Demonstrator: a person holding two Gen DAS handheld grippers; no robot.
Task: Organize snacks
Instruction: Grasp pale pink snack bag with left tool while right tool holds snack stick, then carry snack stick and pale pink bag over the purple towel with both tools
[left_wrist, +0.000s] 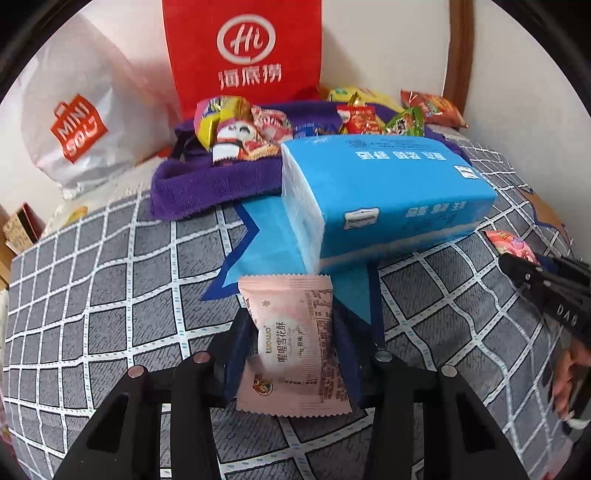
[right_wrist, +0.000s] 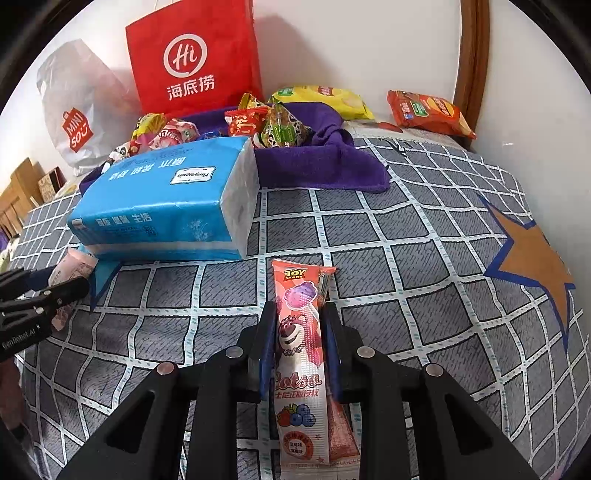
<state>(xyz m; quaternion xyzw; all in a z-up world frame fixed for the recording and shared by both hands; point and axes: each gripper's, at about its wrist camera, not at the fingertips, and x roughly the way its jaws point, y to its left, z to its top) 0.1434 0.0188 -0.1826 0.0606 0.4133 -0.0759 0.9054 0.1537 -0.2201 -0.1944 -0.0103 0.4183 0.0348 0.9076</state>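
The pink packet (left_wrist: 293, 343) sat clamped between the pads of the left gripper (left_wrist: 291, 354), its long axis running away from the camera, roughly along the fingers. The lollipop pack (right_wrist: 301, 354) was pinched the same way in the right gripper (right_wrist: 299, 350), lengthwise between the fingers, its top end poking out ahead of the tips. Both snacks were held over the checked bedspread (right_wrist: 406, 258), not resting with the others.

The snack pile (right_wrist: 266, 125) lay ahead of both tools on a purple towel (right_wrist: 325, 162), beyond a blue tissue pack (right_wrist: 166, 195) that stood between the grippers and the pile. Judged from the two views, the right gripper had the clearer line: open bedspread led straight to the towel's corner, whereas the left faced the tissue pack head-on and would likely need to go over or round it.

Behind the towel a red bag (right_wrist: 192, 59) and a white bag (right_wrist: 77, 110) leaned on the wall, with two chip bags (right_wrist: 428, 110) toward the corner.
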